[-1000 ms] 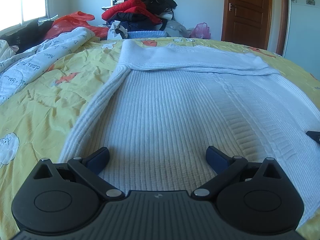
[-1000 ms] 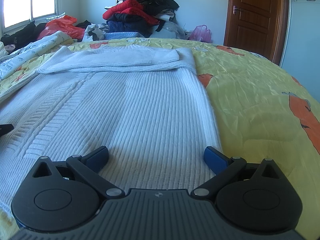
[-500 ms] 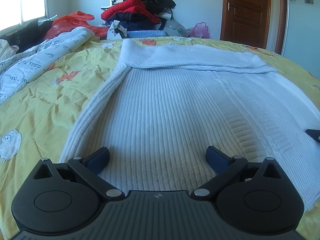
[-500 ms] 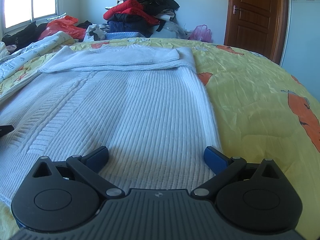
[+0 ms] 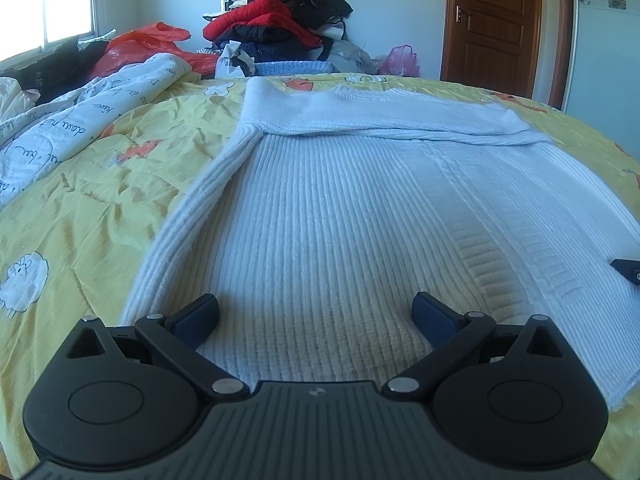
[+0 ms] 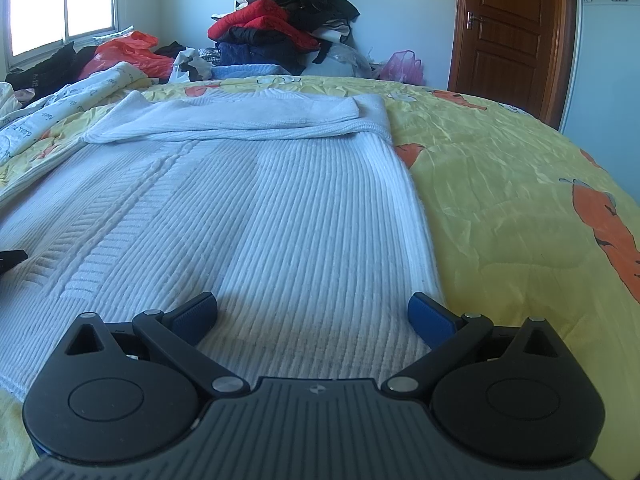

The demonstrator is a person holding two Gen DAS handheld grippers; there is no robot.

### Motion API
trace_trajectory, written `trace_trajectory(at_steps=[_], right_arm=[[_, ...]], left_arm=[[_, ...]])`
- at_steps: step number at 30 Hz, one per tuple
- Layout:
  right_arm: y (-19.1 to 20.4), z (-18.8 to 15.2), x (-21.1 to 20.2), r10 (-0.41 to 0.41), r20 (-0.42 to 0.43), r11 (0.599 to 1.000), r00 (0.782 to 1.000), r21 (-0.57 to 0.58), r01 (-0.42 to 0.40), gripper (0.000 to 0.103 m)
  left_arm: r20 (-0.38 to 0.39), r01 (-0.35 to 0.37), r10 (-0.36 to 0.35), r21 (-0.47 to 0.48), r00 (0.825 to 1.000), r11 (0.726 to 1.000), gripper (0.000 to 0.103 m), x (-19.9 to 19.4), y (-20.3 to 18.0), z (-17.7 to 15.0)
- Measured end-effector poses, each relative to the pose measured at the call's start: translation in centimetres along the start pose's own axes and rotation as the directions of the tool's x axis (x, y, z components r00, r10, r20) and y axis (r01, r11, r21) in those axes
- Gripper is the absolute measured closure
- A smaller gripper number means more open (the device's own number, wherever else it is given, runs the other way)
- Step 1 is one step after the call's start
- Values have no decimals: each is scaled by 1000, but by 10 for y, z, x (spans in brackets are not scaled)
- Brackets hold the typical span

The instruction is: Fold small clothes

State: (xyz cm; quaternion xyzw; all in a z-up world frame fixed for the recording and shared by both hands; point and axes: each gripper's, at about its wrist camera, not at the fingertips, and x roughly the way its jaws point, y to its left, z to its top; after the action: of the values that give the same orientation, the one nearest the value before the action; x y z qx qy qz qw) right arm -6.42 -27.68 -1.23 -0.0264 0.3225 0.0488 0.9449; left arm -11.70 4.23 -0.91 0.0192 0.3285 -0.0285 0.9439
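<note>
A white ribbed knit sweater [image 5: 360, 216] lies flat on the yellow bed, its sleeves folded across the far end. It also shows in the right wrist view [image 6: 256, 216]. My left gripper [image 5: 316, 312] is open and empty, low over the sweater's near hem at its left side. My right gripper [image 6: 312, 310] is open and empty over the near hem at the sweater's right edge. The right gripper's tip shows at the right edge of the left view [image 5: 628, 270]; the left gripper's tip shows at the left edge of the right view [image 6: 12, 258].
The yellow printed bedspread [image 6: 520, 200] surrounds the sweater. A white quilt with writing [image 5: 72, 128] lies at the left. A pile of red and dark clothes [image 5: 280, 24] and an orange bag [image 5: 136, 40] sit beyond the bed. A brown door [image 6: 508, 28] stands at the back right.
Both grippers have drawn back slightly toward the sweater's near hem and stayed open. The sweater has not moved.
</note>
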Motion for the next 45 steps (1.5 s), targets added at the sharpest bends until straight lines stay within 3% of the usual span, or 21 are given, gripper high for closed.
trace_trajectory(at_steps=[45], right_arm=[[1,-11,-17,17,3,1000,1000,-5,-17,1]], left_arm=[[10,7,-7,2,1000,1000,0,-9,0,-8]])
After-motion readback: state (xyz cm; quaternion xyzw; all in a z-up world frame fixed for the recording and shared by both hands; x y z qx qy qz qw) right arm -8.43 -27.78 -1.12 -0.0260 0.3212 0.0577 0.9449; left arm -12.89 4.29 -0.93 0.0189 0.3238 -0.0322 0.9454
